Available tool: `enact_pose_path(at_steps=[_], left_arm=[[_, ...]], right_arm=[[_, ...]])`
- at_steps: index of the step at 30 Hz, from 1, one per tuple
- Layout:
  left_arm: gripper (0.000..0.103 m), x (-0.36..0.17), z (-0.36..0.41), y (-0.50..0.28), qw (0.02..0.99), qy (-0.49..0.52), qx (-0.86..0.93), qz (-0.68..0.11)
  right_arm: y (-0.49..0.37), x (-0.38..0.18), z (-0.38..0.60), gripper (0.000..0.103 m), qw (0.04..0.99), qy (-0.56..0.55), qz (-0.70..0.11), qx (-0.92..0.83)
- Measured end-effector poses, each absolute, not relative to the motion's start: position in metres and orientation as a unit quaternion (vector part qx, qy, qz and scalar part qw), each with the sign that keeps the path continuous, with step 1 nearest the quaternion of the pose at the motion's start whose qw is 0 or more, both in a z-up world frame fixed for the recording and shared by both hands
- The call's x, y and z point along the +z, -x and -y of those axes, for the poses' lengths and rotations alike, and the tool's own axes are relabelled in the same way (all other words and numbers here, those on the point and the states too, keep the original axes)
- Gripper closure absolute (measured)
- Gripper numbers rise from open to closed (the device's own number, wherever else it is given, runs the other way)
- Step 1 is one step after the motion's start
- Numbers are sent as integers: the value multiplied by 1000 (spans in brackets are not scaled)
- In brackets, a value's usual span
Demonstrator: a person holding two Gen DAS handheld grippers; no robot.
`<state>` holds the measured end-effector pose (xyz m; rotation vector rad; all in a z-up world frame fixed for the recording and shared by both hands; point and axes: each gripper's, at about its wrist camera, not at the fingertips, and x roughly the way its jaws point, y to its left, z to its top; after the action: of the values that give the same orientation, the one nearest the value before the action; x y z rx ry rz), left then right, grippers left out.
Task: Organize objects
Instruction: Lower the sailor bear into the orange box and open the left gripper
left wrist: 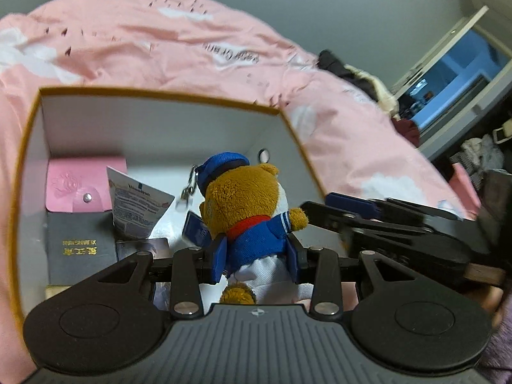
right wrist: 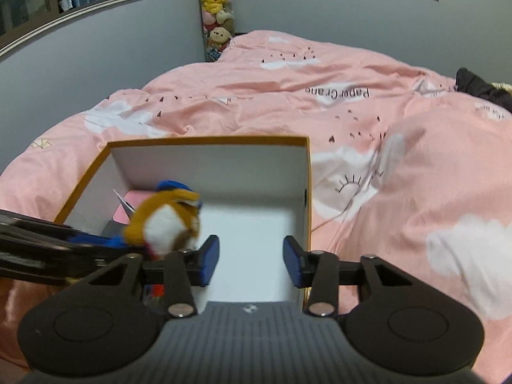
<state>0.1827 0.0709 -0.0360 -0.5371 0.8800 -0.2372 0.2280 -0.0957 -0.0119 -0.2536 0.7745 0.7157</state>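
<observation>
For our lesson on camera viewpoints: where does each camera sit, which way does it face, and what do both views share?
Left wrist: on the left gripper, facing into the box; it grips the plush bear; right gripper at right.
Right wrist: on the right gripper, open, over the box's bare side.
Shared: box, bear, pink duvet.

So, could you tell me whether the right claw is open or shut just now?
Open. The right claw has its blue pads spread apart over the box, with nothing between them.
</observation>
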Motion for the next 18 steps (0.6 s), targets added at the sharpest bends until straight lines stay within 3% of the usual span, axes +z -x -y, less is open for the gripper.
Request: enact_pose_path(at_steps=[5,18], left_arm=[[60,-53,-74,-197,853,276,-107,-430],[62,-62,-61,-211,861,244,-83,-438]], right_arm=[[-224,-26,86,69,852,143,-363,348],[-217,-37,85,69,854,158,-365,336]])
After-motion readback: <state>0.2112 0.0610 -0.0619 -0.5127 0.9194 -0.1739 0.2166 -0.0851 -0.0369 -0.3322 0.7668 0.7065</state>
